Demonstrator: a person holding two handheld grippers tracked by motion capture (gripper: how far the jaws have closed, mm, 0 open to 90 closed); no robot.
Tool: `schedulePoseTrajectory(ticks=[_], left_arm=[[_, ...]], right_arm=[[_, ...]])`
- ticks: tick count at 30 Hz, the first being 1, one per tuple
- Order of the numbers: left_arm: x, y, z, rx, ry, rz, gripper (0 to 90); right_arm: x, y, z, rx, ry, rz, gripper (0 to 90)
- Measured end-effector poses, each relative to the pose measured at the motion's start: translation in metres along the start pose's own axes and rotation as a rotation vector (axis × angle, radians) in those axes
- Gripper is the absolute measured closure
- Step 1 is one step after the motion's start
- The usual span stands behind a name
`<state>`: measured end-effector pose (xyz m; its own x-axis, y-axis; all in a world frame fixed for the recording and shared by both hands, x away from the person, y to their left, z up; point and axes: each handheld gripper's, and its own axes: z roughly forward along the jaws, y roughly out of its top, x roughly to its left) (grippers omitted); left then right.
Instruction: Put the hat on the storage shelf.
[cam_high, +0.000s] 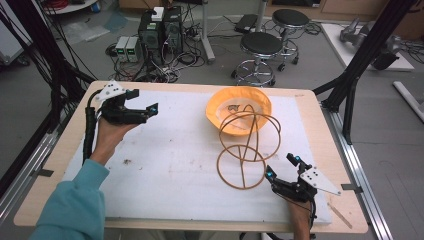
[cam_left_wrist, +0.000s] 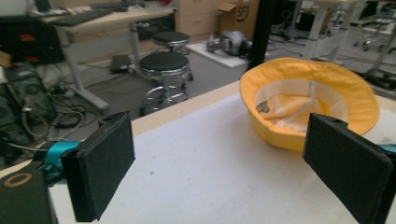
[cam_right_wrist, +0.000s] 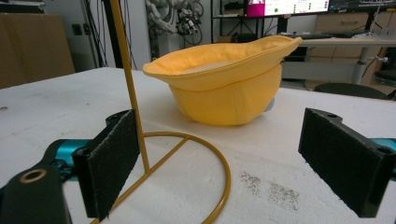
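We are holding both grippers with jaws apart and empty: left gripper (cam_high: 142, 107), right gripper (cam_high: 282, 167). The yellow hat (cam_high: 239, 109) is lying upside down beside the wire stand (cam_high: 248, 150). It looks soft and light; we judge pinching the brim is best.

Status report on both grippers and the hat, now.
Left gripper open, empty. Right gripper open, empty, beside wire stand. Yellow hat upside down behind stand. Nothing else in the way.
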<state>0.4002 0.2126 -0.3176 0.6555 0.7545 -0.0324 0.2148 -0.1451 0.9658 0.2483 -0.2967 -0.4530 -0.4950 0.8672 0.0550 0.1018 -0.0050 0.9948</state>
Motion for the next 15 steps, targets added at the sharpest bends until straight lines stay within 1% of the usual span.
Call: schedulePoseTrajectory(ticks=[1, 2, 3, 5, 7, 9, 10, 13, 15], left_arm=[[0.0, 0.002, 0.004, -0.001, -0.005, 0.003, 9.3], [0.001, 0.006, 0.015, 0.034, -0.02, 0.006, 9.4], [0.001, 0.006, 0.015, 0.034, -0.02, 0.006, 9.3], [0.002, 0.01, 0.027, 0.052, -0.038, 0.006, 9.3], [0.003, 0.013, 0.036, 0.074, -0.045, 0.006, 9.3], [0.004, 0.015, 0.046, 0.091, -0.06, 0.0, 9.4], [0.005, 0.016, 0.051, 0.097, -0.073, -0.008, 9.4], [0.006, 0.017, 0.061, 0.105, -0.101, -0.022, 9.4], [0.006, 0.017, 0.065, 0.116, -0.11, -0.019, 9.4]], right_arm=[[0.0, 0.0, 0.0, 0.0, -0.002, -0.003, 11.5], [0.0, 0.0, 0.0, 0.002, -0.003, -0.003, 11.5], [0.0, 0.0, 0.0, 0.002, -0.003, -0.003, 11.5], [0.0, 0.0, 0.0, 0.002, -0.002, -0.004, 11.5], [0.0, 0.0, 0.0, 0.001, -0.004, -0.008, 11.5], [0.0, 0.0, 0.0, 0.006, -0.002, -0.001, 11.5], [0.0, 0.0, 0.0, 0.004, -0.005, -0.006, 11.5], [0.0, 0.0, 0.0, 0.006, -0.005, -0.002, 11.5], [0.0, 0.0, 0.0, 0.006, -0.005, -0.001, 11.5]])
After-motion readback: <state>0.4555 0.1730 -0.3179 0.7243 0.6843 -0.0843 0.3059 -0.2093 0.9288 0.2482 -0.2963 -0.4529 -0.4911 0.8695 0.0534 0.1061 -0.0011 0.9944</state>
